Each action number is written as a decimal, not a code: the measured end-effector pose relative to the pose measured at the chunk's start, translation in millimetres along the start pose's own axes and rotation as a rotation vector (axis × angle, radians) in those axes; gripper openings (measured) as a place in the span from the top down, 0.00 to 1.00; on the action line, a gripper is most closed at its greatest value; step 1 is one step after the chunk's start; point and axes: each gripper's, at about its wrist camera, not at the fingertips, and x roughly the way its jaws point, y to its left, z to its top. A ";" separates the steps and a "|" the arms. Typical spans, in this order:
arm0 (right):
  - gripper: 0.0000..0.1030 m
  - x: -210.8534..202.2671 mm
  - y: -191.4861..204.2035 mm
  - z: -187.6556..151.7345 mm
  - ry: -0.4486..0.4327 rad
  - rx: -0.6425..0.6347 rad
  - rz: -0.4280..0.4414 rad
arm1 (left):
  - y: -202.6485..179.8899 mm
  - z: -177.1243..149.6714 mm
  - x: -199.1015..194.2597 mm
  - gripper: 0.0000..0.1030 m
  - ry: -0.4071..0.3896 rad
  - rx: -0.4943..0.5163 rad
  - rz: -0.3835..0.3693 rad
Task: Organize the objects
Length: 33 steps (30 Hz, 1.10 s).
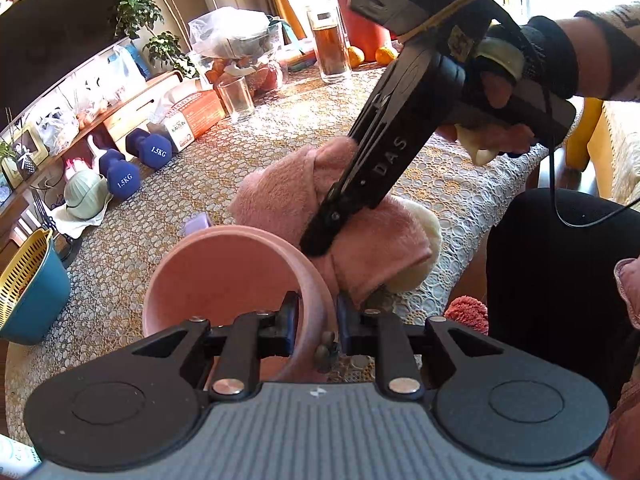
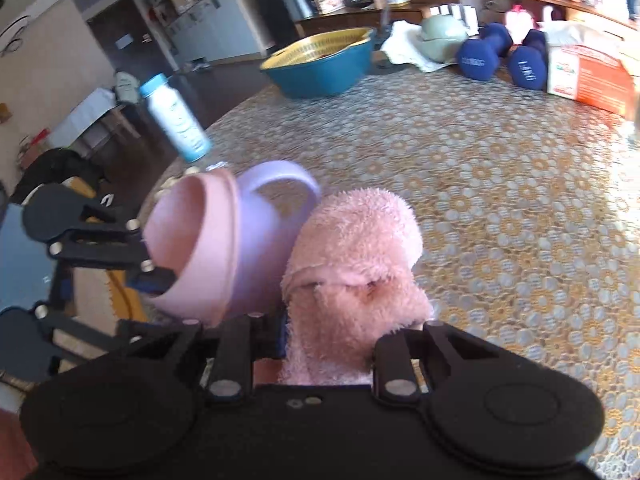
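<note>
Your left gripper (image 1: 318,314) has its fingers clamped on the rim of the pink round plastic bowl (image 1: 228,276), one finger inside the wall and one outside, and the bowl is tipped with its mouth open toward the camera. From the right wrist view, that pink bowl (image 2: 192,248) appears nested in a lilac plastic bowl (image 2: 276,200) of the same shape, so you may be carrying two shells on one rim grip. Judged as thin, stiff and light plastic, the bowl will not crush, but a smooth rim can swivel between the fingers, so keep the pinch square across the wall. Your right gripper (image 1: 320,236) has its fingers closed on the fluffy pink fleece cloth (image 1: 340,216), which lies bunched just beside the pink bowl, on its right, touching the lace-patterned tabletop (image 1: 440,184). In the right wrist view the cloth (image 2: 356,256) fills the gap between the fingers, so only the grip on it shows. It is soft, light and floppy: it will sag and trail, so take a thick fold rather than a loose edge. Well beyond the pink bowl stand two blue dumbbells (image 1: 134,164) and a teal basin with a yellow strainer insert (image 1: 28,280).
</note>
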 end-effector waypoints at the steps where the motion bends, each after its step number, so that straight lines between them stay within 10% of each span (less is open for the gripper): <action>1: 0.79 -4.0 -3.1 -1.3 -0.018 0.018 -0.008 | 2.2 1.6 0.4 0.80 0.000 -0.003 0.001; 11: 0.79 -46.2 13.8 -3.4 -0.114 -0.011 0.195 | 12.4 3.3 0.8 0.79 -0.004 -0.032 -0.023; 25: 0.79 -8.0 0.0 -0.8 -0.053 0.046 0.027 | 15.5 0.6 -0.9 0.80 -0.013 -0.055 -0.023; 33: 0.79 -44.9 23.9 0.1 -0.127 -0.001 0.180 | 15.0 1.1 -0.6 0.79 -0.014 -0.057 -0.024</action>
